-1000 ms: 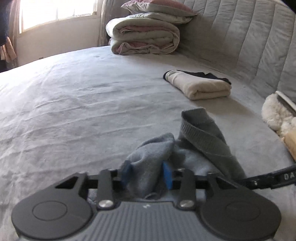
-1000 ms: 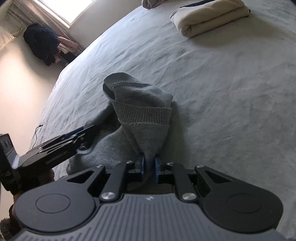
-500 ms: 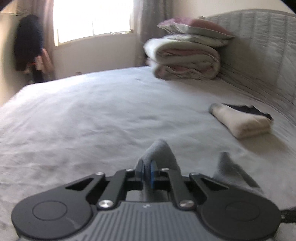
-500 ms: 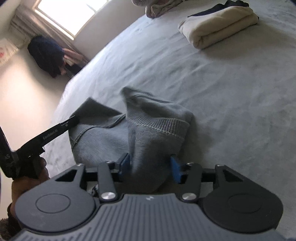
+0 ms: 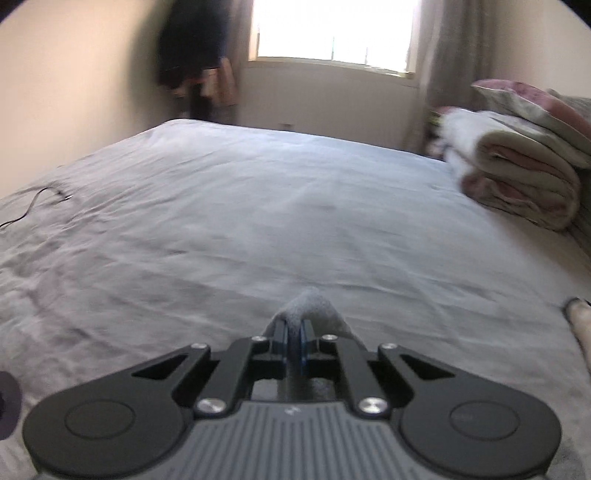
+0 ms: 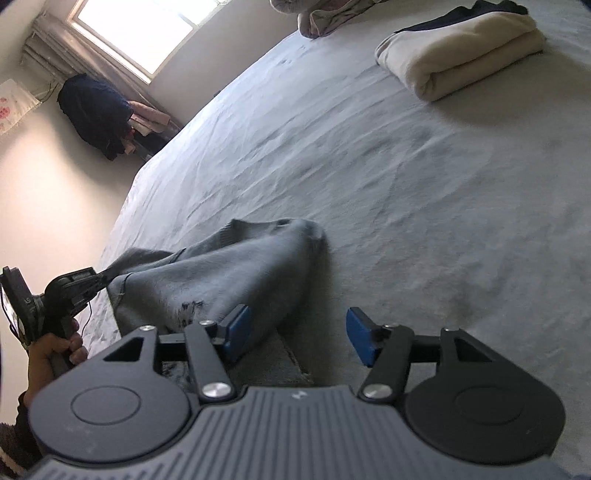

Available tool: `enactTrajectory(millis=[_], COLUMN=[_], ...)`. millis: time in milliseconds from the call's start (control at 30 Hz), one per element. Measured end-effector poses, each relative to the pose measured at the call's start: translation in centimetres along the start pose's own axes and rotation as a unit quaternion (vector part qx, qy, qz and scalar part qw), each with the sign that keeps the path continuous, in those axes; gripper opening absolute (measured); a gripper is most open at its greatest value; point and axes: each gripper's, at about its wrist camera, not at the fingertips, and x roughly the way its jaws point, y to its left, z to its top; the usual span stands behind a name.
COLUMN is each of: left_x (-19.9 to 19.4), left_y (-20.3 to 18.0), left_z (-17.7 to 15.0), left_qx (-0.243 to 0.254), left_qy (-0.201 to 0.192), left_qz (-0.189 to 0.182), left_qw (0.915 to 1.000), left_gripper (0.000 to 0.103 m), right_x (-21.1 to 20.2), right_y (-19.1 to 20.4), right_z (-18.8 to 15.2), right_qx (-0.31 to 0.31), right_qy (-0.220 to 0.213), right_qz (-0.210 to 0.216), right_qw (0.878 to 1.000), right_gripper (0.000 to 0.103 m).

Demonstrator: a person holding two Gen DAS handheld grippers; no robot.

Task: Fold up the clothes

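Clothes for folding lie on a wide grey bed (image 6: 424, 177) under a bright window (image 5: 332, 29). A stack of folded quilts (image 5: 517, 177) sits at the far right of the bed in the left wrist view, with a pillow (image 5: 532, 99) on top. A cream folded garment (image 6: 461, 62) rests well apart from the work, near the top right of the right wrist view. A grey sweater (image 6: 221, 273) lies stretched across the sheet in the near part of the bed. The left gripper (image 6: 101, 275), held in a hand (image 6: 51, 350), is clamped tight on one end of the sweater, a grey fold pinched between its blue pads (image 5: 282, 341). The right gripper (image 6: 297, 336) has just been opening; its jaws stand apart, the left pad (image 6: 236, 332) beside the sweater's edge, nothing pressed between them. A thin black cable (image 5: 33, 203) trails on the bed's left edge.
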Motion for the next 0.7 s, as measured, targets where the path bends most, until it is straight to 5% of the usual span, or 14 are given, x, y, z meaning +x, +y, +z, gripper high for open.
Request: enactTrajectory(millis=[300,700], left_x=[1.6,0.3], left_y=[5.8,6.3], left_z=[0.8,-1.7], left_qx=[-0.032,-0.077], left_qy=[0.0,0.077], left_qz=[0.081,-0.016], left_qw=[0.9962,0.9939], left_gripper=[0.0,0.012], right_x=[3.2,3.5], right_y=[1.7,2.3], right_z=[-0.6,-1.1], right_qx=[-0.025,-0.039], right_qy=[0.027,0.019], right_qz=[-0.008,-0.007], right_qw=[0.999,0.999], right_gripper=[0.062,0.062])
